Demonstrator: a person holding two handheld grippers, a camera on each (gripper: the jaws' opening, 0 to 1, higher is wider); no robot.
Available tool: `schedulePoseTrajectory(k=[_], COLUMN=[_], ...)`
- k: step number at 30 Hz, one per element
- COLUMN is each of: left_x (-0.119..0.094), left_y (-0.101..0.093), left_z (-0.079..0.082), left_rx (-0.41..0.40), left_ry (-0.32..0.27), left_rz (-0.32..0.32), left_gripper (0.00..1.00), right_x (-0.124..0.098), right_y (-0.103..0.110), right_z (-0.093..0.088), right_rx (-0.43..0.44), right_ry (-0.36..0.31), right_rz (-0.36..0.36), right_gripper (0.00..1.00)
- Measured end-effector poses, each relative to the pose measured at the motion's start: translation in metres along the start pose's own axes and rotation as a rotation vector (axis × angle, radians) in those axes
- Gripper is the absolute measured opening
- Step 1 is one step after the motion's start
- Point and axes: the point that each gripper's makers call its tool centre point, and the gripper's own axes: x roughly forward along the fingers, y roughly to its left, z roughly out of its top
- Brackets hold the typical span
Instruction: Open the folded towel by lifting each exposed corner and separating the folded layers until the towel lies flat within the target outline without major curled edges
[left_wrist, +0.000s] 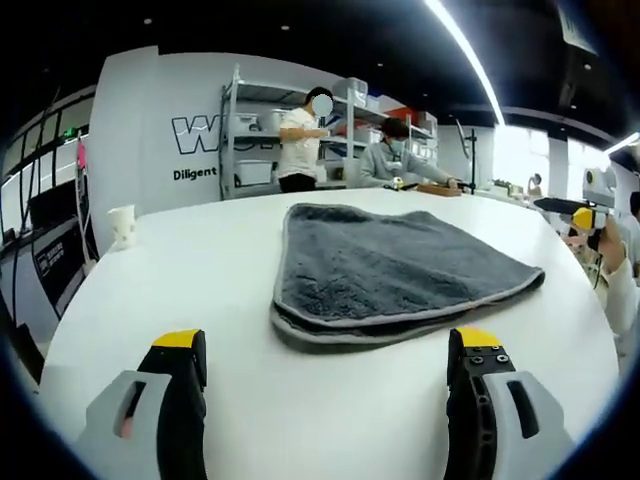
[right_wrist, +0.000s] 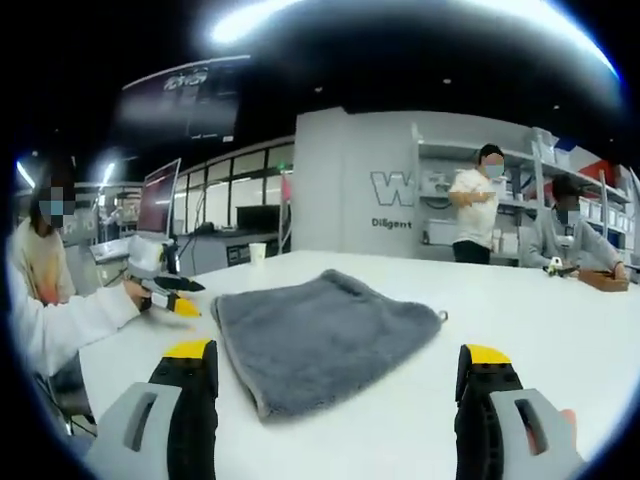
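A grey towel (left_wrist: 390, 272), folded in layers with a paler trim, lies on the round white table (left_wrist: 200, 290). Its stacked front edge faces my left gripper (left_wrist: 328, 345), whose yellow-tipped jaws stand wide open just short of that edge. My right gripper (left_wrist: 585, 216) shows at the table's right side, held in a hand. In the right gripper view, the towel (right_wrist: 320, 335) lies ahead with a small loop at its right corner. My right gripper (right_wrist: 338, 358) is open in front of the towel, nothing between its jaws. The left gripper (right_wrist: 170, 297) sits by the towel's left edge.
A white paper cup (left_wrist: 122, 226) stands near the table's far left edge (right_wrist: 258, 252). Behind the table are metal shelves (left_wrist: 250, 130), a standing person (left_wrist: 298, 140) and a seated person (left_wrist: 395, 158) beside a wooden box (left_wrist: 438, 189). A monitor (right_wrist: 160, 200) stands at the left.
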Motion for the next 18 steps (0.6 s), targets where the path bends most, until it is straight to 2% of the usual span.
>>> schedulePoseTrajectory(k=[7,12,18], left_x=[-0.001,-0.001,-0.007], left_y=[-0.002,0.000,0.002], left_z=[0.002,0.003,0.003], left_rx=[0.005,-0.006,0.004], left_ry=[-0.010,-0.025,-0.042], left_rz=[-0.010,-0.010,0.019], left_gripper=[1.00,1.00,1.00], right_x=[-0.001,0.001,-0.001], right_y=[0.001,0.019,0.036], right_z=[0.004,0.005,0.006], right_rx=[0.000,-0.012,-0.041], right_ry=[0.007,0.021,0.025], right_rz=[-0.011,0.036,0.085], right_gripper=[0.99,0.99,0.99])
